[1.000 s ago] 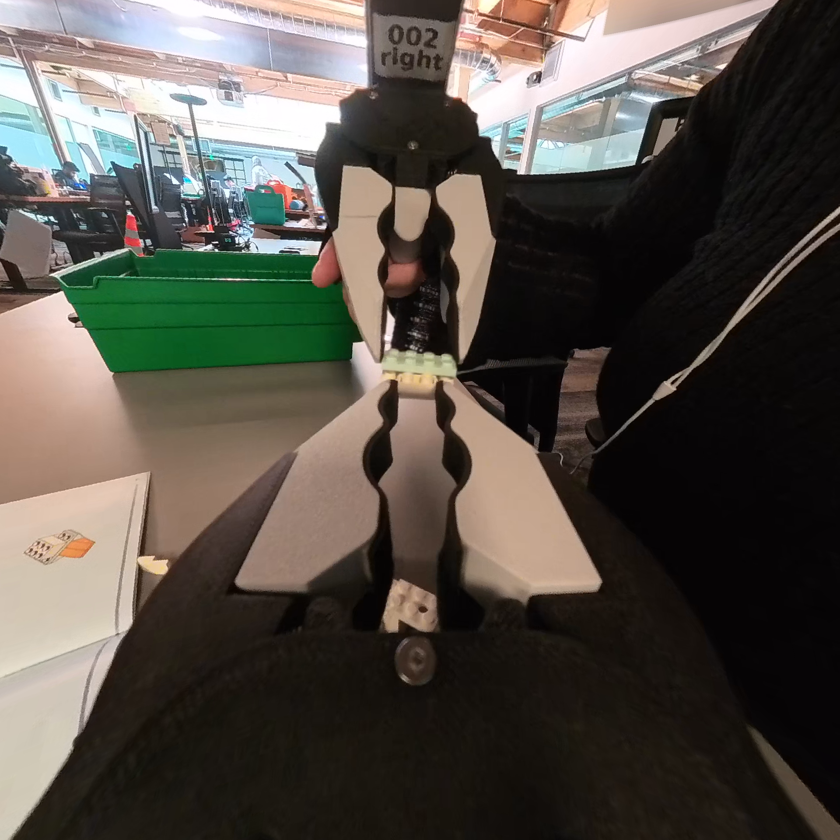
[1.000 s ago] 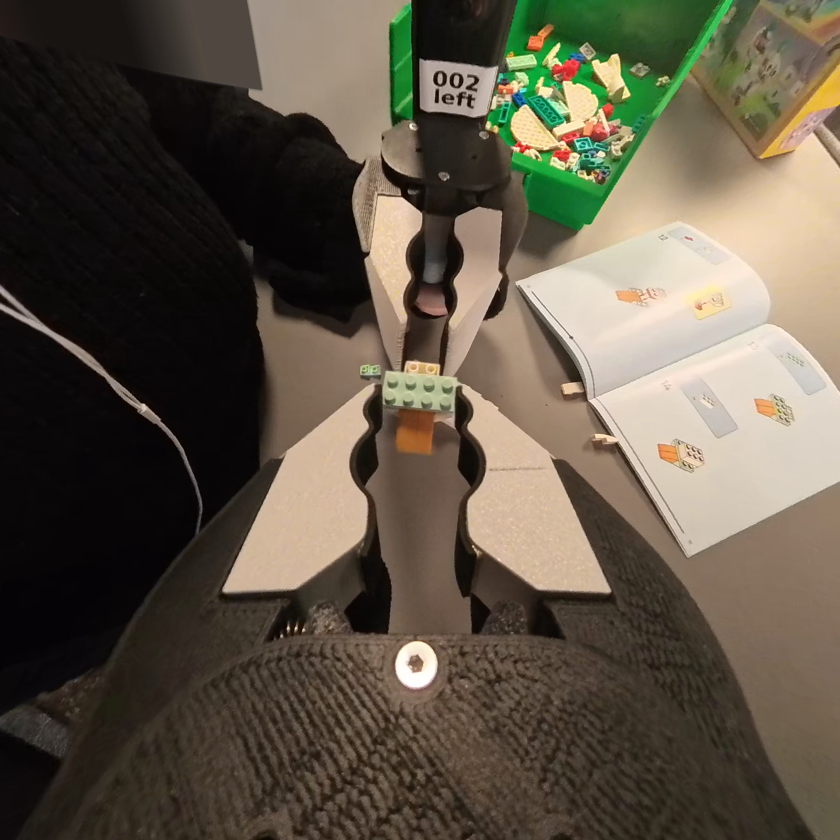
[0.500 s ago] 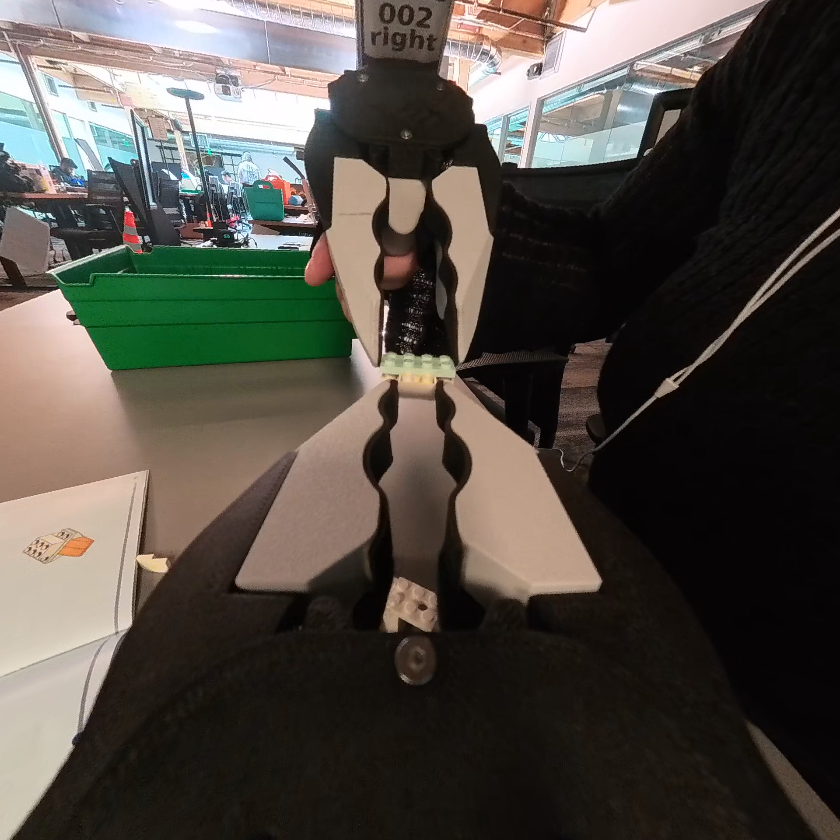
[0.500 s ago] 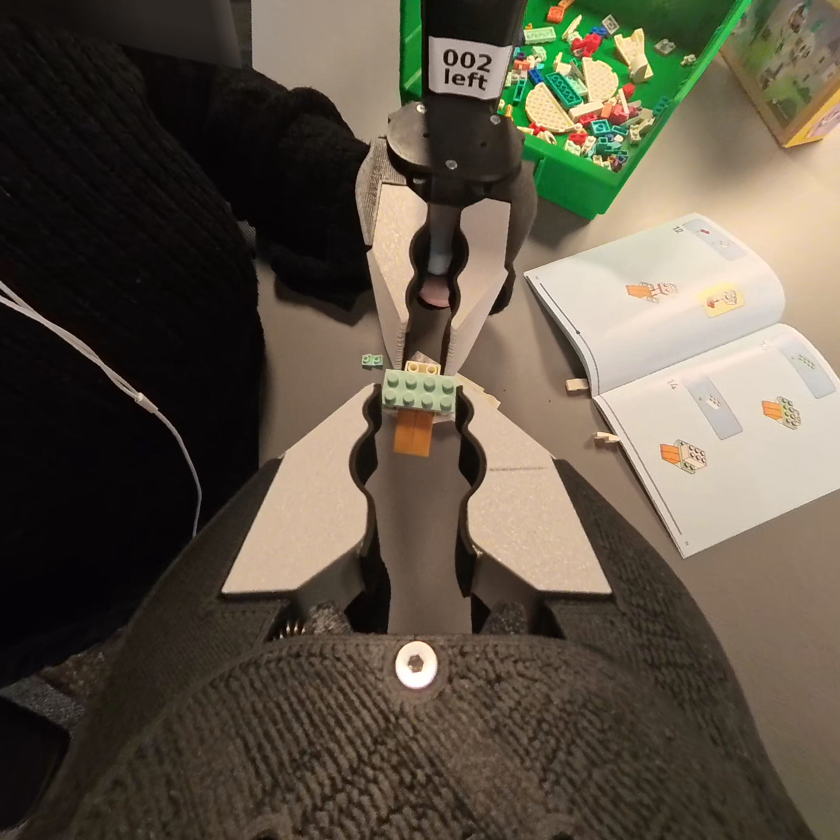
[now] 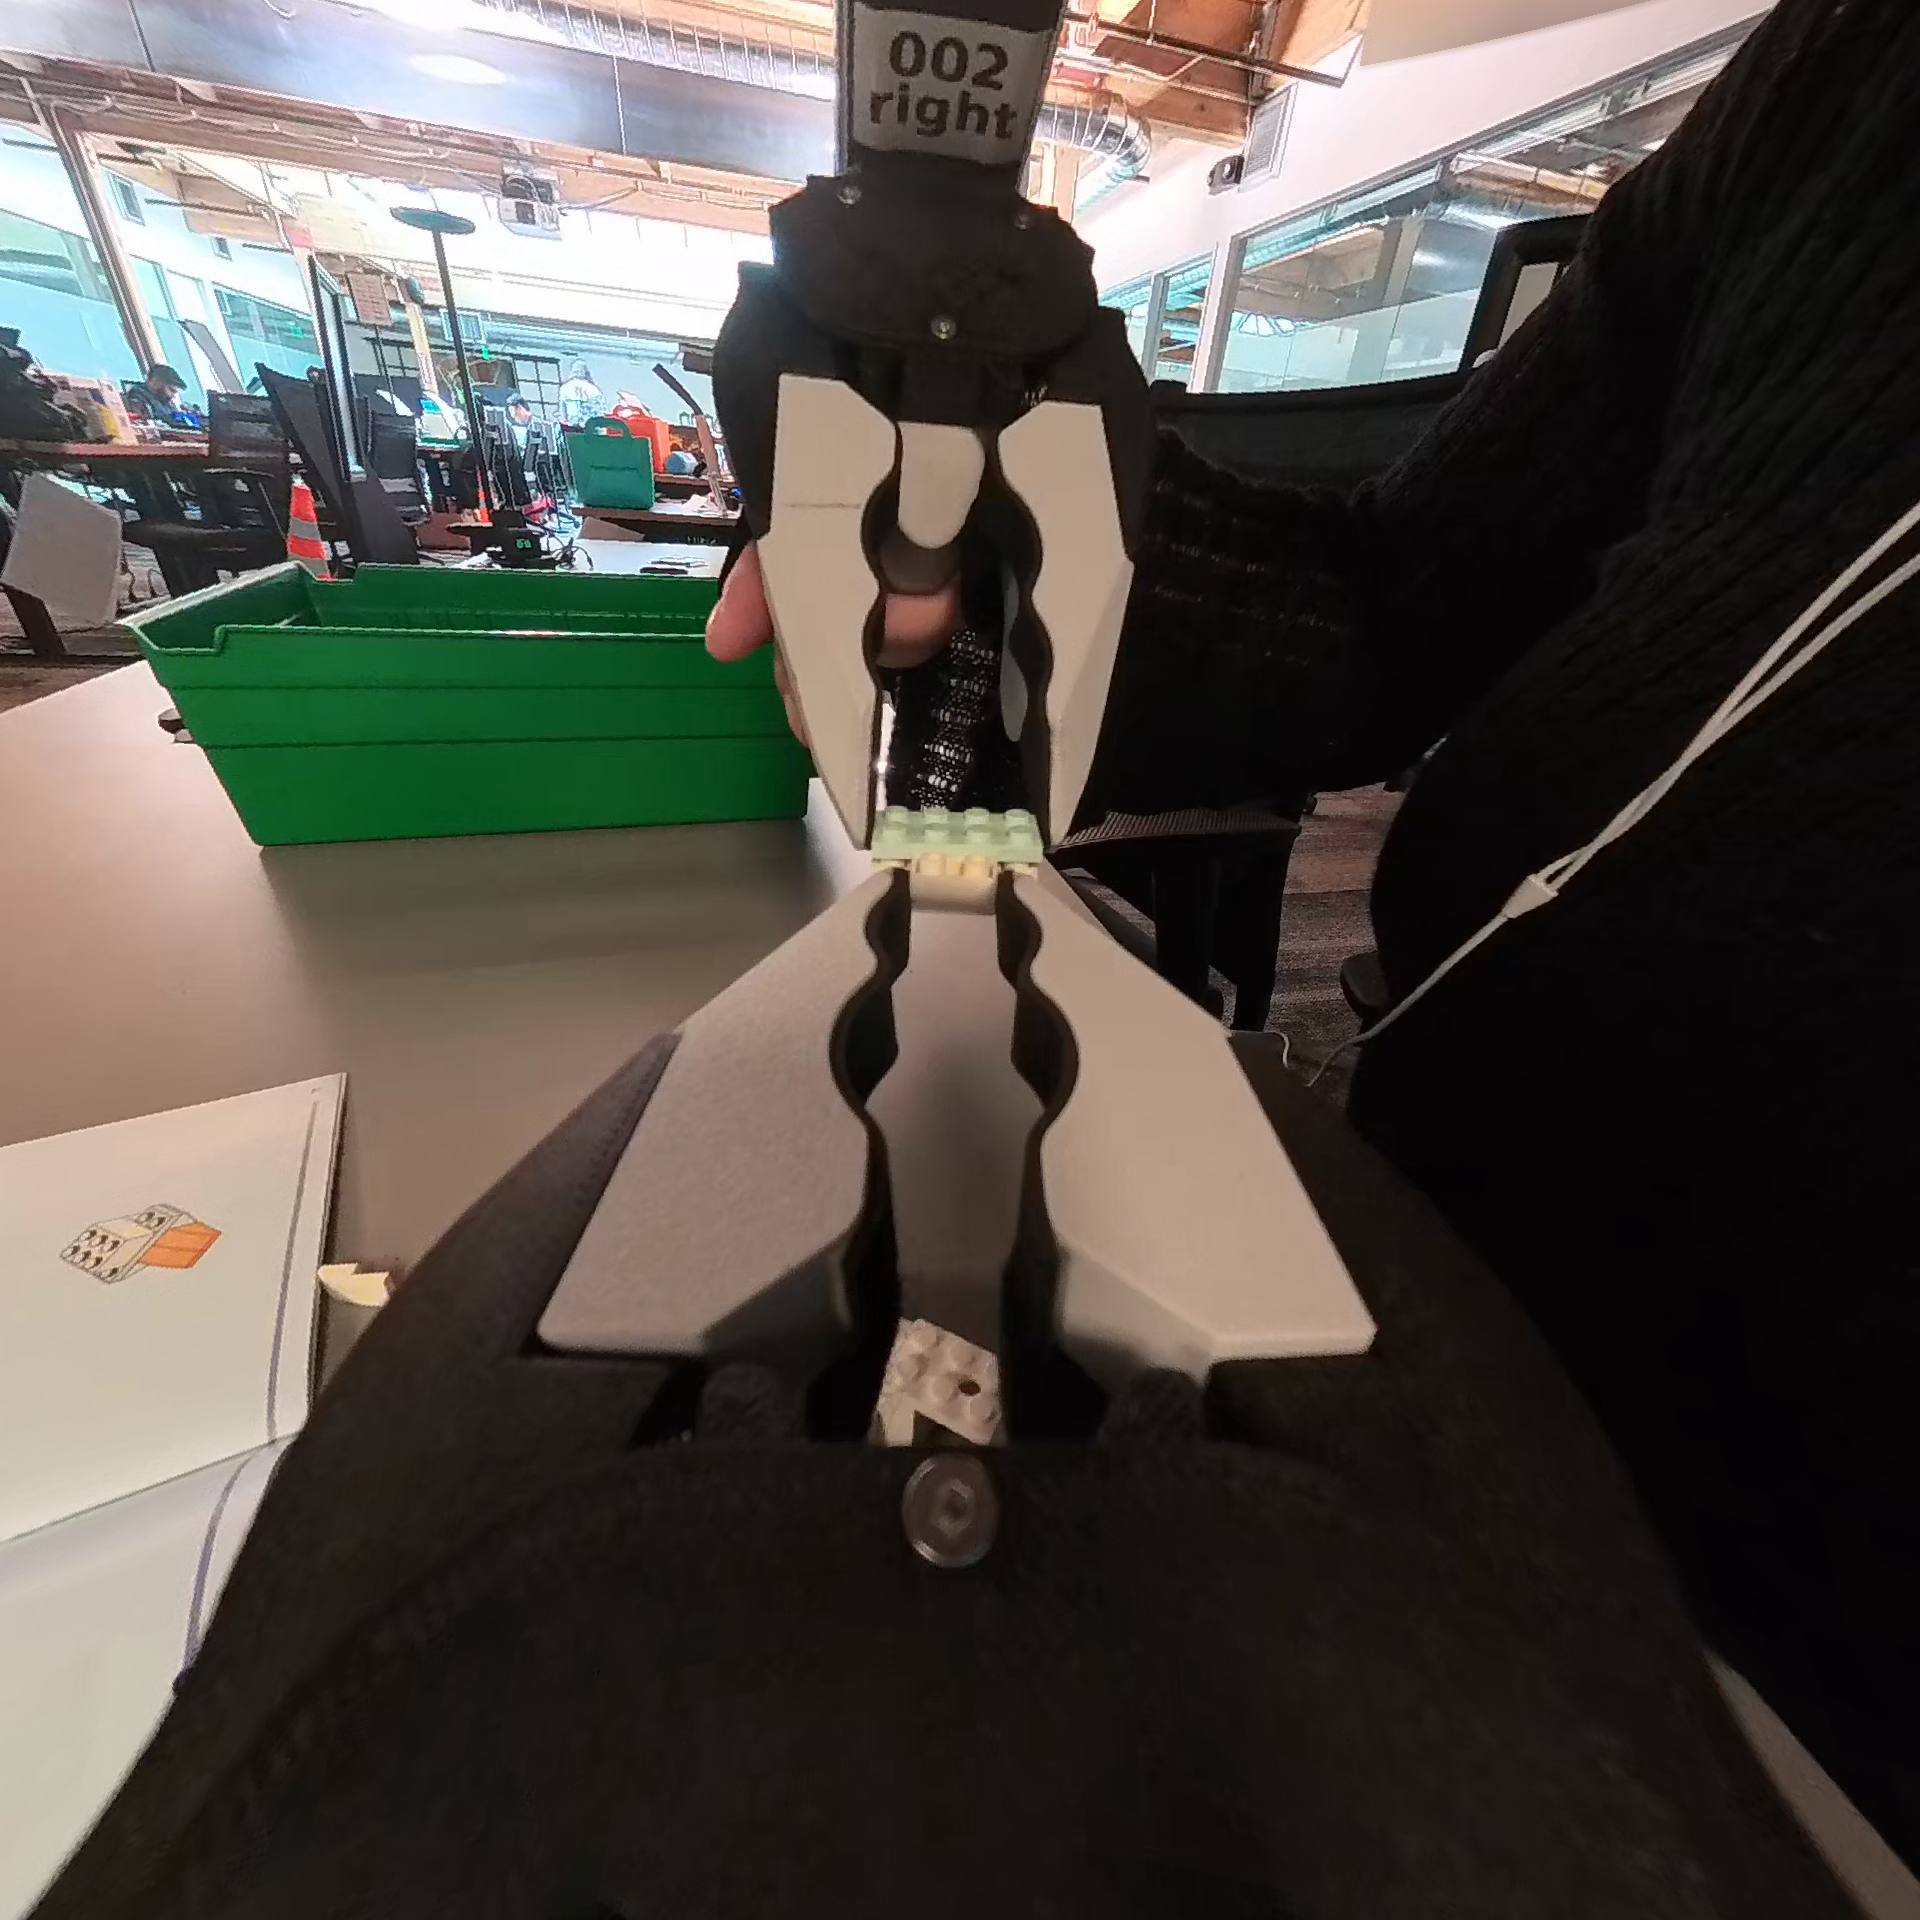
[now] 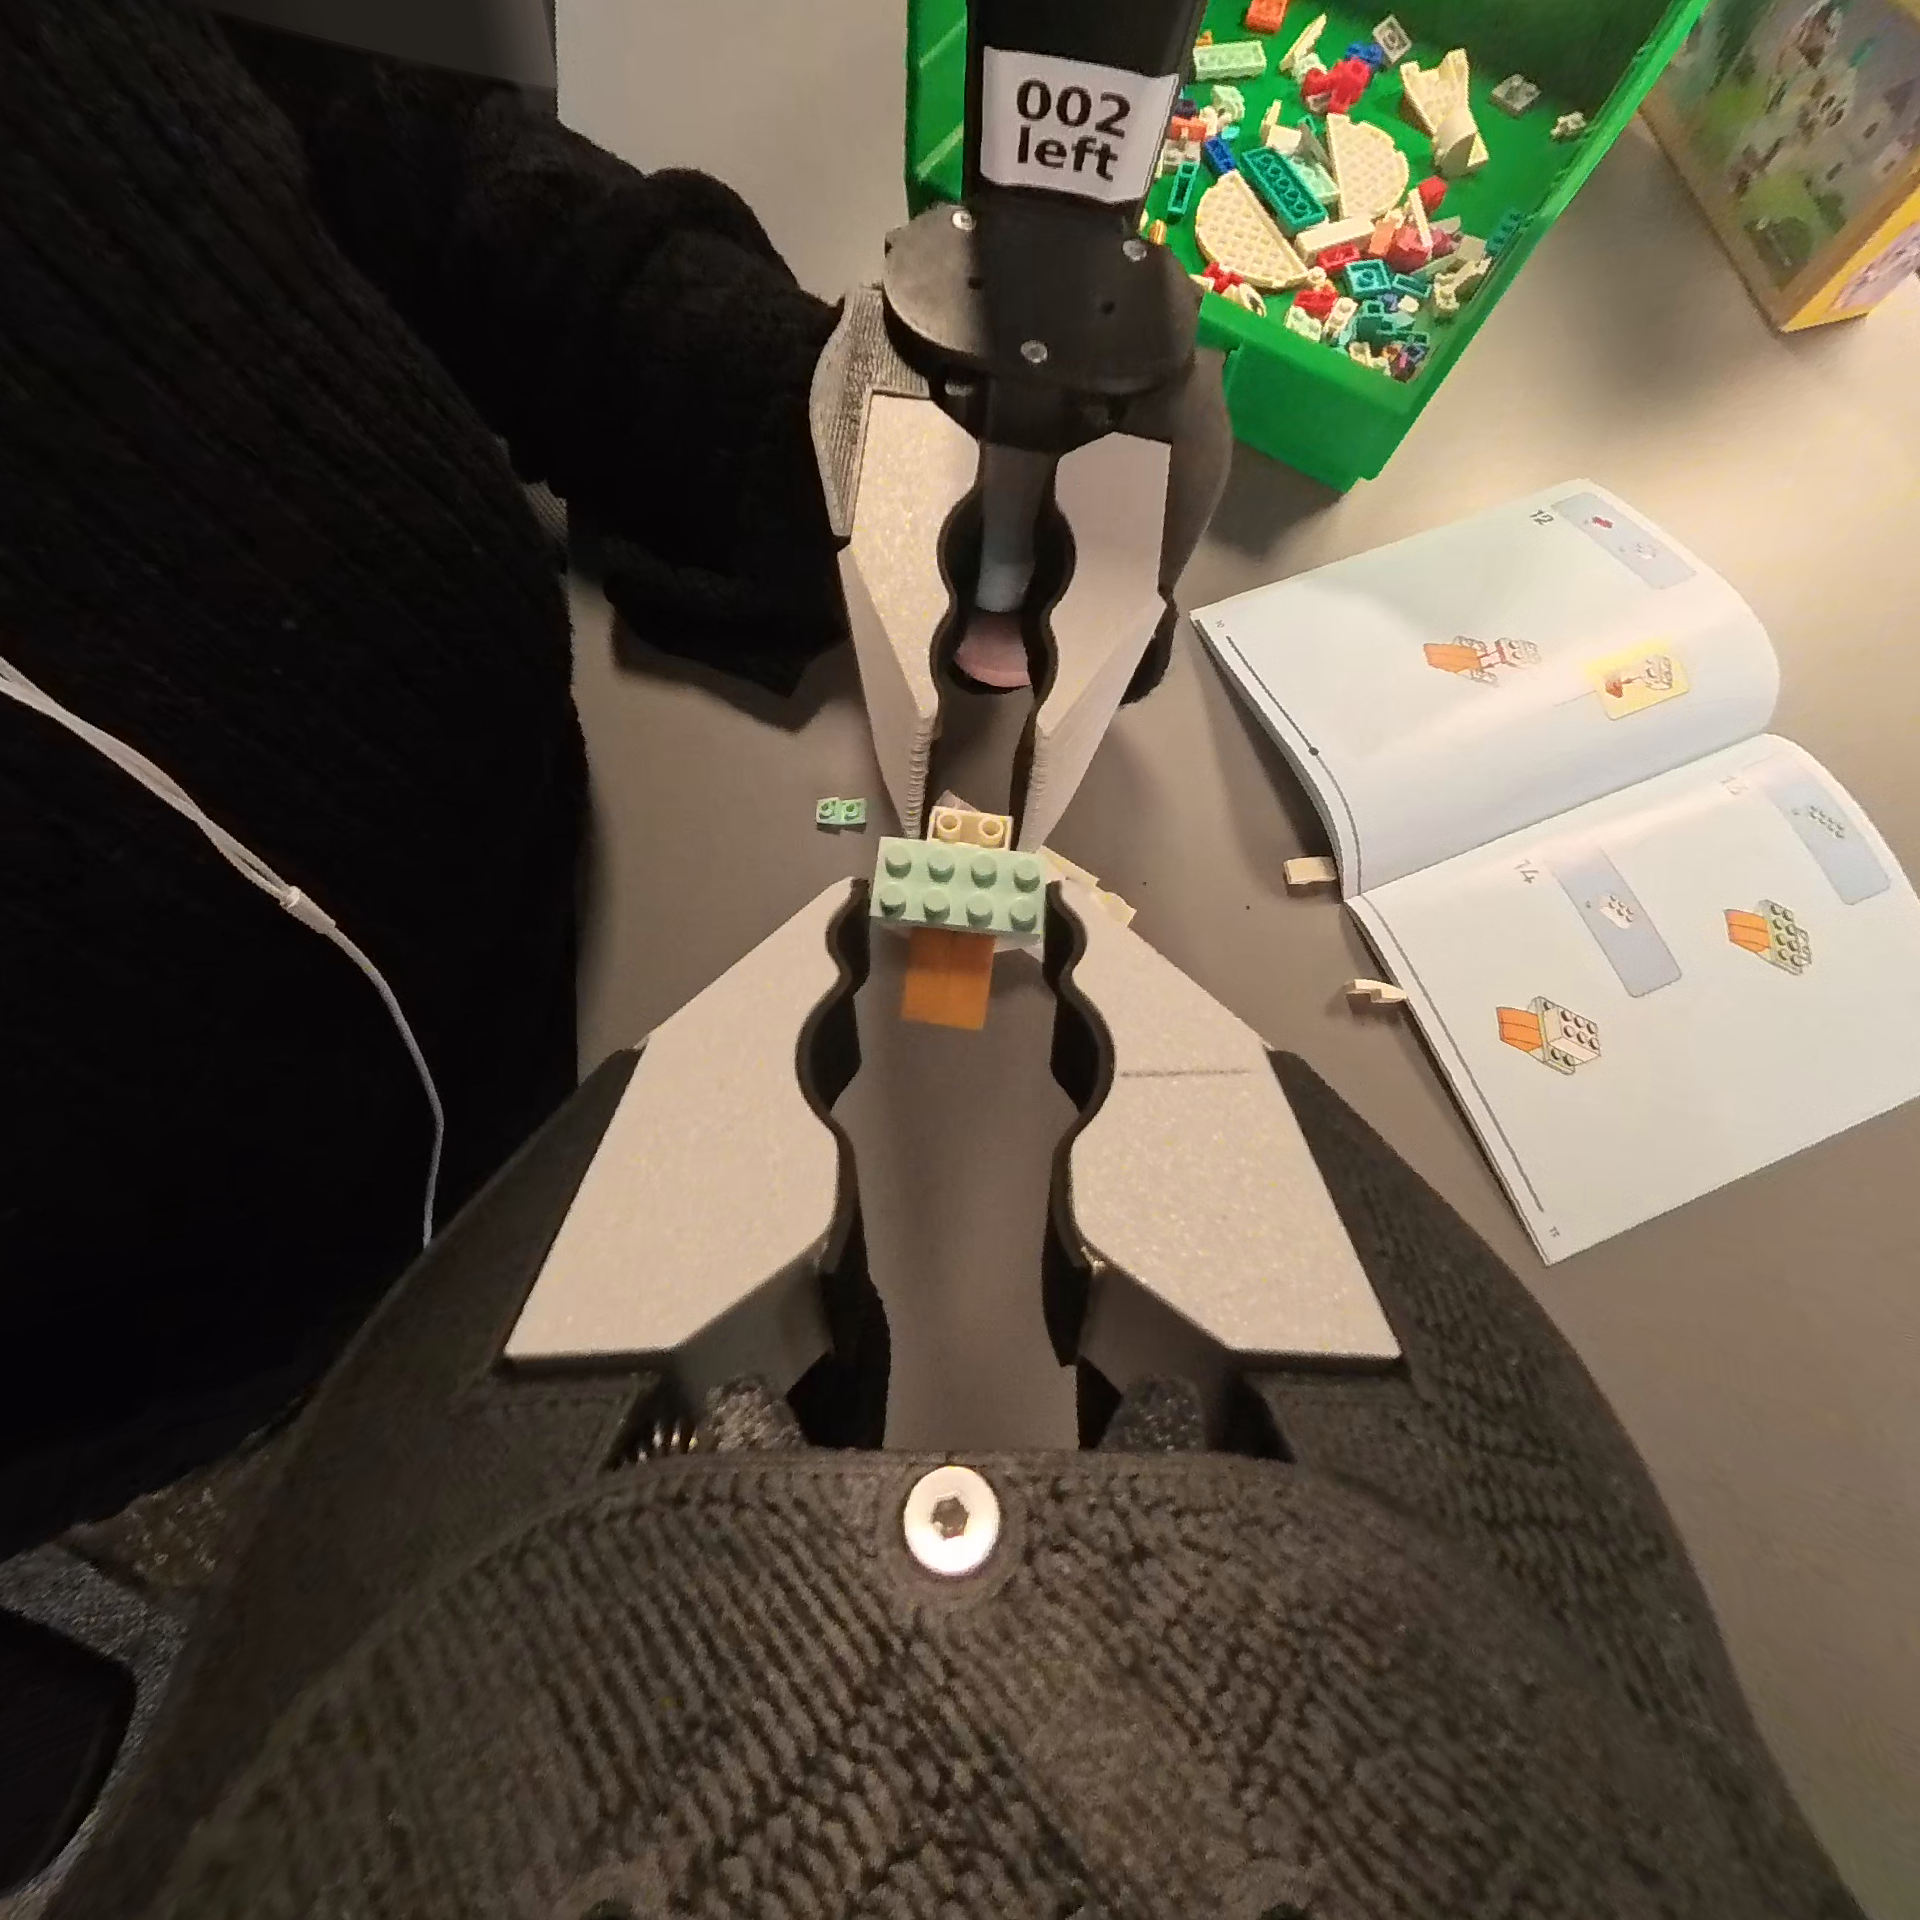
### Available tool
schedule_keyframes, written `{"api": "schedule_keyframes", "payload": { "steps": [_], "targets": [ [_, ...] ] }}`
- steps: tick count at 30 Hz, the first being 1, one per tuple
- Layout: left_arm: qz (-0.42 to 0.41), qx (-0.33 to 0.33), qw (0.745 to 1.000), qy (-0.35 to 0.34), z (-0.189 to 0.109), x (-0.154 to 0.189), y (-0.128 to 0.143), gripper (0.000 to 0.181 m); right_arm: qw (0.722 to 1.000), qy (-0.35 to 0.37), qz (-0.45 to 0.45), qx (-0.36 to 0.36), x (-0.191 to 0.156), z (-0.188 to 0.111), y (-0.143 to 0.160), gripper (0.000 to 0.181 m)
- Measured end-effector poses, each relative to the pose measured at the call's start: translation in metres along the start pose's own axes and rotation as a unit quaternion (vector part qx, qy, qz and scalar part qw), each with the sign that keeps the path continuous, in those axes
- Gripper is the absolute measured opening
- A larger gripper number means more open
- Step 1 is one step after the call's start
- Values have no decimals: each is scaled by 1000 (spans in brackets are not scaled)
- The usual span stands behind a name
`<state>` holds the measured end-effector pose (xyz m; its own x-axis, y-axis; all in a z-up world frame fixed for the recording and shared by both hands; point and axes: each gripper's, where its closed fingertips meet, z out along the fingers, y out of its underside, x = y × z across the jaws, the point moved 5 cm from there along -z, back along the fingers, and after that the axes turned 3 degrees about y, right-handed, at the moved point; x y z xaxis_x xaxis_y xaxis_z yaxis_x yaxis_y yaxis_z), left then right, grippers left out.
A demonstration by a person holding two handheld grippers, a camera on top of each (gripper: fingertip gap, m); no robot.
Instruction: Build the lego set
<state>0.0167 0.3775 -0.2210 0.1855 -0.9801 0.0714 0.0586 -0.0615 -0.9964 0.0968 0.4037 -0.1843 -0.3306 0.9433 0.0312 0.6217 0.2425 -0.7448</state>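
A: Where is the build sitting?

B: Off the bench (image 6: 1351, 1351), pinched between the two tools. The right tool (image 6: 958, 896) is clamping the pale green brick (image 6: 958, 881) by its ends; an orange piece (image 6: 943, 982) is hanging beneath it.

A: And the left tool?

B: The left tool (image 5: 951, 885) is closing on a cream brick (image 5: 953, 881) that is touching the green brick's far side. In the right wrist view its tips are meeting the right tool's tips head on.

A: Anything lying loose?

B: A small green plate (image 6: 842, 811) is lying on the bench just beside the left tool's tips, and a few cream bits (image 6: 1307, 871) are resting near the open instruction booklet (image 6: 1558, 831).

A: The parts supply?

B: The green bin (image 6: 1340, 416) is sitting behind the booklet, holding mixed bricks. A yellow-edged box (image 6: 1797, 156) is standing beside it.
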Motion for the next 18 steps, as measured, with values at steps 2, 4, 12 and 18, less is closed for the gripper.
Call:
{"api": "schedule_keyframes", "payload": {
  "steps": [2, 4, 12, 18],
  "targets": [
    [0, 1, 1000, -1, 0, 0, 0, 16, 1000, 2, 0, 3, 0, 0, -1, 32],
    [0, 2, 1000, -3, -1, -1, 0, 16, 1000, 7, -1, 6, 0, 0, -2, 36],
    [-24, 12, 997, -66, -6, -17, -2, 16, 978, 174, -116, 22, 9, -5, -7, 69],
    [-48, 19, 993, -104, -8, -26, -1, 16, 859, 376, -334, -94, 12, 24, 3, 64]
  ]
}}
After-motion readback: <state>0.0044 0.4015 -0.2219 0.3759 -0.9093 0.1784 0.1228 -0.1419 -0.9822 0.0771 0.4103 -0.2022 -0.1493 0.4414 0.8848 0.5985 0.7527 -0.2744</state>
